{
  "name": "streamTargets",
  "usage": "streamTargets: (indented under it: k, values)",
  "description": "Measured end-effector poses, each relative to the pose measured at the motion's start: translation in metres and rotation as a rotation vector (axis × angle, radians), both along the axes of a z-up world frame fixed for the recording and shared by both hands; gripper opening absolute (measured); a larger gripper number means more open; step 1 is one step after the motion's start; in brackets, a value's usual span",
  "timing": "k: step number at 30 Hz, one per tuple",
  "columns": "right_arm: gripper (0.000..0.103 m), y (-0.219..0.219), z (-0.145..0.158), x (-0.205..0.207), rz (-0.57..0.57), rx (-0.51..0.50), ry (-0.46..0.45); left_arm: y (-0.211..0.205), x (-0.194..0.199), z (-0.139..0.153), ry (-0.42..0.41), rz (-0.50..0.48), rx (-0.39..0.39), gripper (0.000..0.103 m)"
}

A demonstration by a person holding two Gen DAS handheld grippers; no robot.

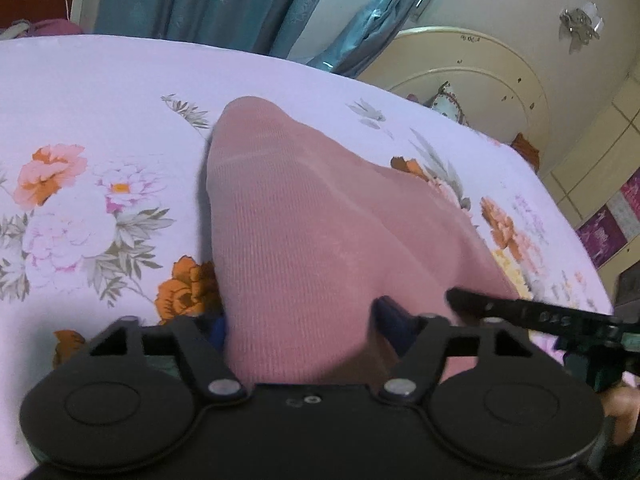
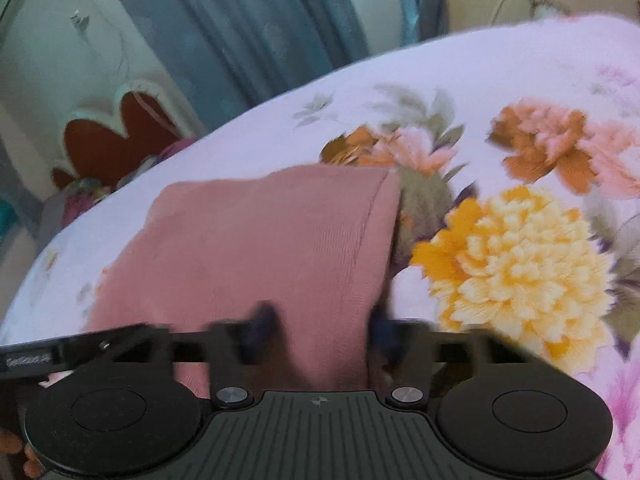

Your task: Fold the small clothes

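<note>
A small pink ribbed garment [image 1: 288, 220] lies on the floral bedsheet [image 1: 80, 92]. In the left wrist view it runs from between my left gripper's [image 1: 298, 322] fingers away across the bed. The left jaws stand wide apart with the near edge of the cloth between them. The other gripper's finger [image 1: 520, 312] reaches in from the right. In the right wrist view the garment [image 2: 260, 240] shows a seamed corner at its upper right. My right gripper [image 2: 322, 330] has its jaws apart, with the cloth's near edge between them. The picture is blurred there.
The bed [image 2: 500, 64] fills both views, with printed flowers [image 2: 516, 264] on pale lilac. Teal curtains [image 1: 224, 0] hang behind it. A cream headboard [image 1: 480, 64] stands at the far right. The bed's edge runs along the far side.
</note>
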State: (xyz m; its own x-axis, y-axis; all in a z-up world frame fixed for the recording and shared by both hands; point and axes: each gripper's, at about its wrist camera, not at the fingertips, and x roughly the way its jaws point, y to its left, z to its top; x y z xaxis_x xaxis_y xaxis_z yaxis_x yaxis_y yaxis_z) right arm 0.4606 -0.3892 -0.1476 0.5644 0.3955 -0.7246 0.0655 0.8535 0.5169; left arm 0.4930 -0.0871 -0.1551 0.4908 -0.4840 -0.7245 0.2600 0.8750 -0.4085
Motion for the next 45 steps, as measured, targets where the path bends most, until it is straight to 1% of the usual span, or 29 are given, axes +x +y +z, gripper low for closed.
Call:
streamTargets:
  k: [2, 3, 5, 7, 11, 14, 17, 20, 24, 28, 32, 39, 45]
  values:
    - [0.024, 0.001, -0.001, 0.001, 0.005, -0.004, -0.004, 0.000, -0.001, 0.004, -0.009, 0.008, -0.002, 0.051]
    - [0.023, 0.001, 0.000, 0.001, 0.002, 0.000, -0.002, -0.001, -0.002, 0.007, -0.020, 0.007, 0.003, 0.049]
    - [0.022, -0.001, 0.001, 0.000, -0.015, 0.034, 0.001, -0.003, -0.004, 0.013, -0.039, 0.005, 0.012, 0.040]
    - [0.021, -0.003, 0.006, -0.001, -0.032, 0.071, -0.009, -0.003, -0.005, 0.019, -0.048, 0.004, 0.008, 0.037]
    - [0.021, -0.002, 0.022, -0.004, -0.045, 0.104, -0.040, -0.002, -0.008, 0.032, -0.071, -0.011, -0.004, 0.034]
    - [0.021, 0.008, 0.039, -0.006, -0.039, 0.113, -0.068, -0.002, -0.013, 0.044, -0.091, -0.023, -0.009, 0.034]
    - [0.021, 0.025, 0.051, -0.009, -0.026, 0.121, -0.084, 0.008, -0.018, 0.056, -0.114, -0.031, -0.002, 0.034]
    - [0.021, 0.047, 0.061, -0.012, -0.016, 0.129, -0.098, 0.027, -0.023, 0.070, -0.133, -0.029, 0.004, 0.034]
    - [0.021, 0.086, 0.073, -0.013, 0.000, 0.140, -0.116, 0.068, -0.028, 0.087, -0.162, -0.012, 0.005, 0.034]
    - [0.021, 0.147, 0.083, -0.012, 0.021, 0.128, -0.133, 0.119, -0.033, 0.094, -0.183, -0.006, 0.004, 0.034]
    - [0.021, 0.212, 0.083, -0.012, 0.010, 0.137, -0.136, 0.184, -0.032, 0.097, -0.191, -0.003, -0.003, 0.034]
    - [0.021, 0.327, 0.072, 0.011, 0.033, 0.163, -0.133, 0.286, -0.021, 0.096, -0.192, 0.042, 0.027, 0.034]
    - [0.021, 0.396, 0.049, 0.036, 0.085, 0.155, -0.111, 0.344, -0.009, 0.083, -0.177, 0.083, 0.068, 0.034]
